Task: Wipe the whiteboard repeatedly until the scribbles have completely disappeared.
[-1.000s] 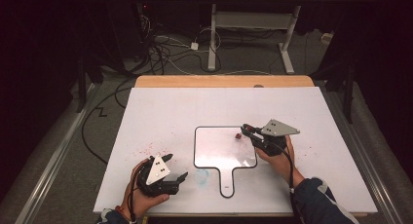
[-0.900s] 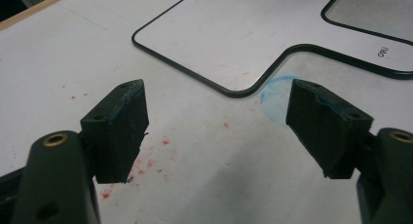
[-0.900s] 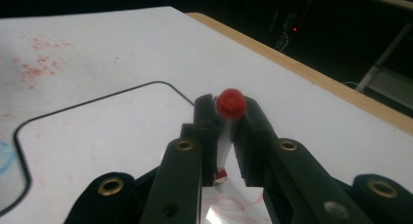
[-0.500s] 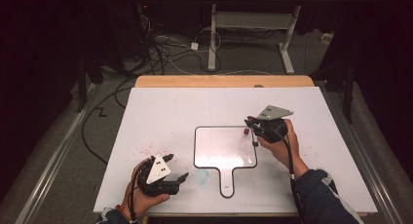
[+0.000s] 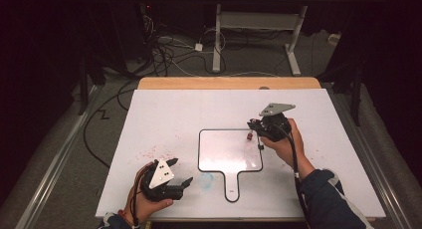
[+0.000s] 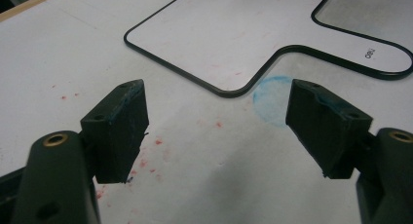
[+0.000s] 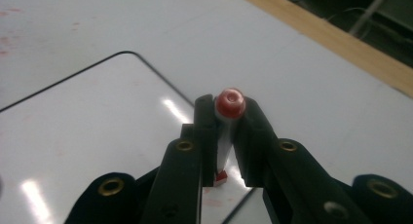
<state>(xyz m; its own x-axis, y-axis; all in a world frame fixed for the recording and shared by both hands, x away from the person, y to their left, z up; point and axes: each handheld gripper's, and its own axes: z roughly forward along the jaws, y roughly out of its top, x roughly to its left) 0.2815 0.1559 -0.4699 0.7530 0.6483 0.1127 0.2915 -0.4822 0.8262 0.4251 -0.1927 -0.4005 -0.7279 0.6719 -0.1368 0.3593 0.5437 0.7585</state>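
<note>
- Broadly, a white table top (image 5: 164, 119) with a wooden strip along its far edge takes up most of the high view, and dark cables lie on the floor beyond it.
- Near the middle of the table lies a small whiteboard (image 5: 224, 149), a white paddle-shaped panel with a thin black rim; its short handle points toward the person.
- At the near left edge, the person's left hand holds the left gripper (image 5: 180, 173) low over the table, well apart from the whiteboard's left side. Its own view shows the two black jaws spread wide with nothing between them, and the whiteboard's corner and handle lie ahead (image 6: 229, 44).
- At the whiteboard's far right corner, the person's right hand holds the right gripper (image 5: 252, 127), tipped down toward the board. In its own view the jaws are clamped on a slim marker (image 7: 228, 118).
- That marker stands roughly upright, its rounded red end (image 7: 230, 102) poking above the jaw tips and its lower red end over the whiteboard close to the rim; whether it touches the surface I cannot tell.
- A faint round blue smudge (image 6: 272, 97) marks the table just beside the whiteboard's handle.
- Tiny red specks (image 6: 146, 160) dot the table near the left gripper.
</note>
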